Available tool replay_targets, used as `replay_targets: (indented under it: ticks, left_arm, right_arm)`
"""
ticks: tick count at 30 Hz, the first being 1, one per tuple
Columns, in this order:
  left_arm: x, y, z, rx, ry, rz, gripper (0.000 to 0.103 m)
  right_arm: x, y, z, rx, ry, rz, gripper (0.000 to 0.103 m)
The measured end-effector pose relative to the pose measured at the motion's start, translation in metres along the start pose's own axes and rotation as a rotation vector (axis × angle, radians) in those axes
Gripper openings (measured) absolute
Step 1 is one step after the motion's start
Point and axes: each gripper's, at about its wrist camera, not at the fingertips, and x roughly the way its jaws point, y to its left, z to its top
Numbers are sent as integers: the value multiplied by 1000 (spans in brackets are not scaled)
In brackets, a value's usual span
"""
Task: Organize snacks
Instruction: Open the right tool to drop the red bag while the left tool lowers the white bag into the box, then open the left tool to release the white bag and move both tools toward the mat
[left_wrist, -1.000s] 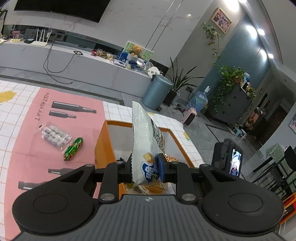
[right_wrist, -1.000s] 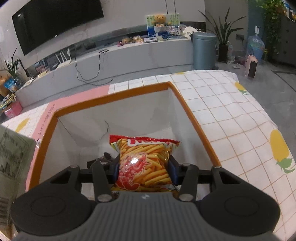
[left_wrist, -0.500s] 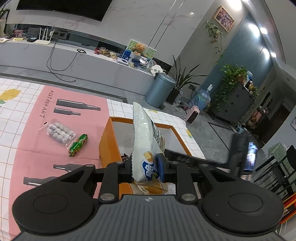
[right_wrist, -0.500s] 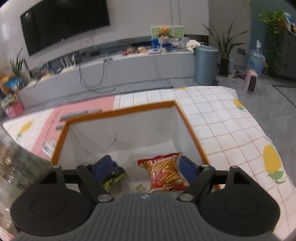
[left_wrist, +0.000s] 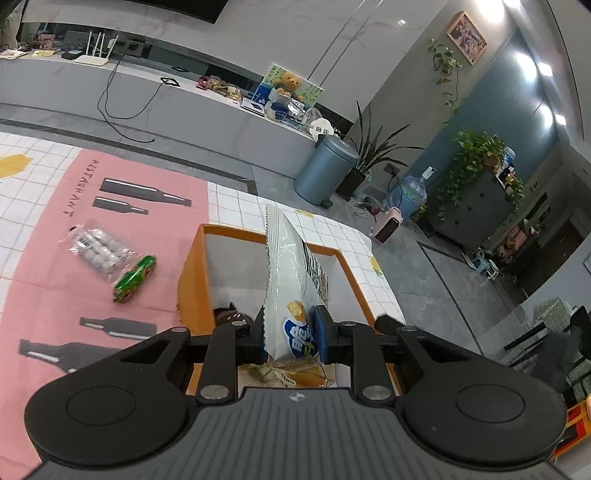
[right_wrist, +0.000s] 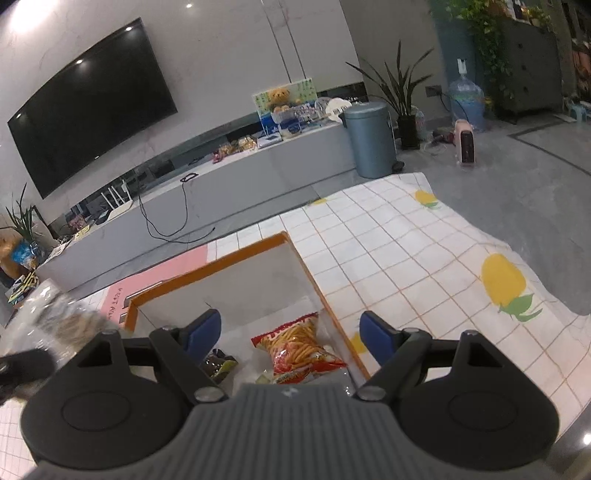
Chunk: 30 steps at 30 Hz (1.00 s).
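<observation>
Pinching a white chip bag (left_wrist: 291, 280), left hand-held gripper (left_wrist: 290, 332) faces "RESTAURANT" mat (left_wrist: 66, 192); right (right_wrist: 290, 332) spread.

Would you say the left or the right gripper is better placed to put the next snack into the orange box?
Left, most likely. The left gripper is shut on the white chip bag, directly above the orange box. The right gripper is open and empty, with the red snack bag already lying inside.

box floor (left_wrist: 236, 295): lower part hidden behind gripper body | dark wrapper (right_wrist: 220, 365): half covered by the blue pad, print unreadable | silvery bag (right_wrist: 55, 321), left edge: blurred, cut off | pink mat lettering (left_wrist: 79, 188): barely legible
</observation>
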Motion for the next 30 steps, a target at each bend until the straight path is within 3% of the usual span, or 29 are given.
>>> replay_targets:
  ticks: [4, 7, 23, 30]
  left_arm:
    - [31, 3, 6, -44, 70, -19, 26]
    - [54, -1, 10, -18, 144, -17, 26]
    - [127, -3, 12, -62, 245, 40, 26]
    - [133, -9, 15, -27, 246, 61, 28]
  right_arm:
    - [-1, 1, 0, 9, -2, 8, 81]
    - [-2, -1, 0, 11, -4, 7, 81]
    - [0, -8, -4, 47, 20, -34, 81]
    - [-2, -14, -3, 53, 17, -44, 81]
